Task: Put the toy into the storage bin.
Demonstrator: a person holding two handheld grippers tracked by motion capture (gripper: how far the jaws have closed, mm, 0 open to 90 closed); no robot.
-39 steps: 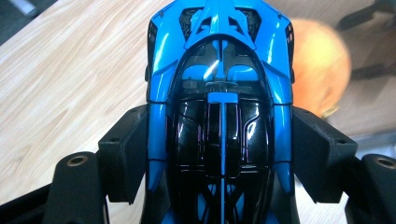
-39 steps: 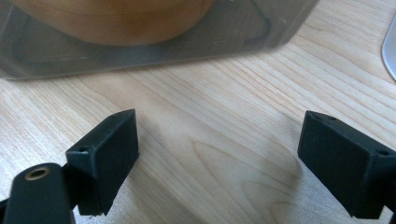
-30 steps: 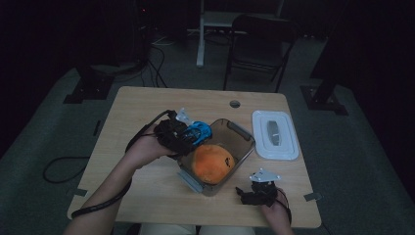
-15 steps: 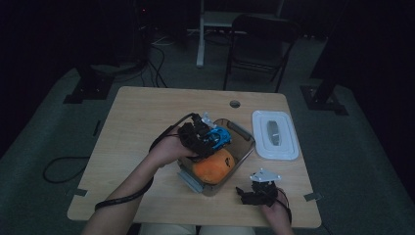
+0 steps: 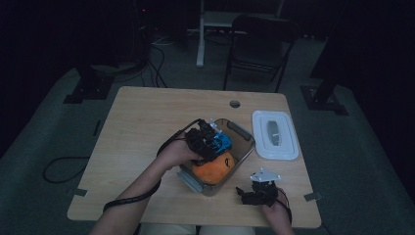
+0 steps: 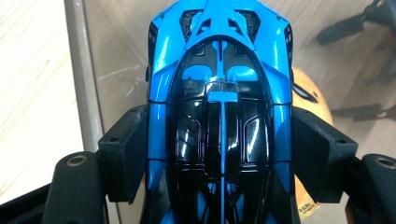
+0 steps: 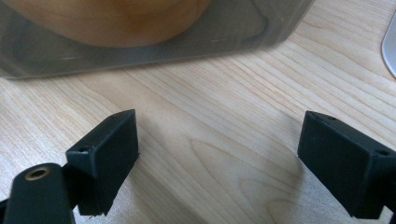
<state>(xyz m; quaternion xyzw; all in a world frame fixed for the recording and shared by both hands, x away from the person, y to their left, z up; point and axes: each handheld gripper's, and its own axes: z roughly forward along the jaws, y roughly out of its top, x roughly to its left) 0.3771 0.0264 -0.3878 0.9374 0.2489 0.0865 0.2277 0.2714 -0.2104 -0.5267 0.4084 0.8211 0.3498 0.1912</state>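
My left gripper [image 5: 215,142] is shut on a blue and black toy car [image 5: 223,143], low over the clear container [image 5: 243,134]. Seen from the left gripper view, both pads press the car's [image 6: 219,116] sides, and its nose points away from me. An orange round object [image 5: 214,169] lies in the container's near end, below the car, and appears again as the orange object [image 6: 310,100] beside the car. My right gripper [image 5: 247,192] rests on the table near the front edge. Its jaws stand open around bare wood in the right gripper view [image 7: 219,144], facing the container wall [image 7: 261,28].
A white lid [image 5: 275,134] lies flat on the table to the right of the container. A round cable hole [image 5: 235,104] sits near the table's far edge. A folding chair [image 5: 259,44] stands beyond the table. The table's left half is bare wood.
My left gripper has carried the blue car rightward and down, from beside the container's left rim to over its inside above the orange object. The right gripper has stayed still.
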